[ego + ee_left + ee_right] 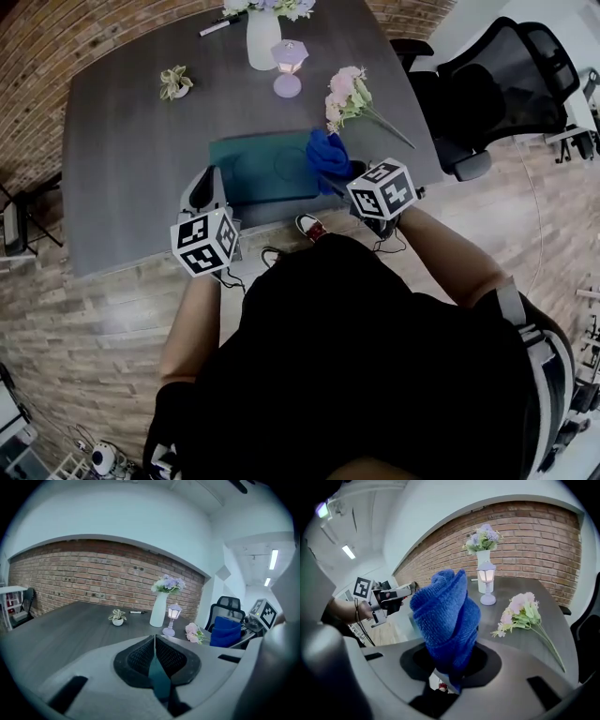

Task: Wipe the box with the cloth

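Observation:
A flat teal box (pixel 267 167) lies near the front edge of the dark grey table (pixel 131 159). My left gripper (pixel 210 187) sits at the box's left edge. In the left gripper view its jaws (pixel 154 653) are shut, with a thin teal strip of the box (pixel 158 674) pinched between the pads. My right gripper (pixel 343 174) hovers at the box's right end, shut on a bunched blue cloth (pixel 328 155). The cloth (pixel 449 616) stands up from the right gripper (pixel 450 665) and hides the pads. From the left gripper view the cloth (pixel 226 631) shows at the right.
Behind the box stand a white vase of flowers (pixel 263 37), a lilac lantern lamp (pixel 288 67) and a small potted plant (pixel 174 82). A pink bouquet (pixel 349 94) lies to the right, and a marker (pixel 217 25) at the back. A black office chair (pixel 506 84) is beside the table.

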A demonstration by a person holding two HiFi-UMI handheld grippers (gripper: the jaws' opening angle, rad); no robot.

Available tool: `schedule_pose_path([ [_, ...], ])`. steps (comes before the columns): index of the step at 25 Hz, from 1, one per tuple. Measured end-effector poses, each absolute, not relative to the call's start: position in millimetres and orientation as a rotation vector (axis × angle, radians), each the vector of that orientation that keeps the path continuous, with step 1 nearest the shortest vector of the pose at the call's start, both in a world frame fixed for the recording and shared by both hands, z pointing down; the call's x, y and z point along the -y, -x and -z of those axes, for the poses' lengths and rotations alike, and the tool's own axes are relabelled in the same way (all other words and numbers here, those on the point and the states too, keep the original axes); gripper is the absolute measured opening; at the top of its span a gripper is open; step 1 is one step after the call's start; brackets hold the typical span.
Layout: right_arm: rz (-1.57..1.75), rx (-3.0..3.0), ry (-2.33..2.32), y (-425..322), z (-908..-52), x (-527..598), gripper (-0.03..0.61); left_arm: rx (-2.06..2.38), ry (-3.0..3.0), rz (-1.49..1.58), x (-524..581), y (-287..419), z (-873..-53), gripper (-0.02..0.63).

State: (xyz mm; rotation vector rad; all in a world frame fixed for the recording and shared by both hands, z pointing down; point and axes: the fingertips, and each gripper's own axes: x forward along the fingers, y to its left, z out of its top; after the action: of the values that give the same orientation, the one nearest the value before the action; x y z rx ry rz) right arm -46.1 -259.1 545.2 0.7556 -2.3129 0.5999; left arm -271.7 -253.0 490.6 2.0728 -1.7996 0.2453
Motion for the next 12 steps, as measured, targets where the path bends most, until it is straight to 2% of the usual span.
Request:
schedule_pose_path([
  [6, -0.647, 2.422, -0.756, 64.9, -504.4, 284.4, 0.112, 1.88, -1.964, -0.189, 235.1, 303.3, -498.3, 0.017],
  [12, -0.597, 2.606, -0.553, 184.5, -465.1, 317.3, 0.112, 2.046, -1.788, -0.168, 189.0, 363.5, -495.6, 0.017],
])
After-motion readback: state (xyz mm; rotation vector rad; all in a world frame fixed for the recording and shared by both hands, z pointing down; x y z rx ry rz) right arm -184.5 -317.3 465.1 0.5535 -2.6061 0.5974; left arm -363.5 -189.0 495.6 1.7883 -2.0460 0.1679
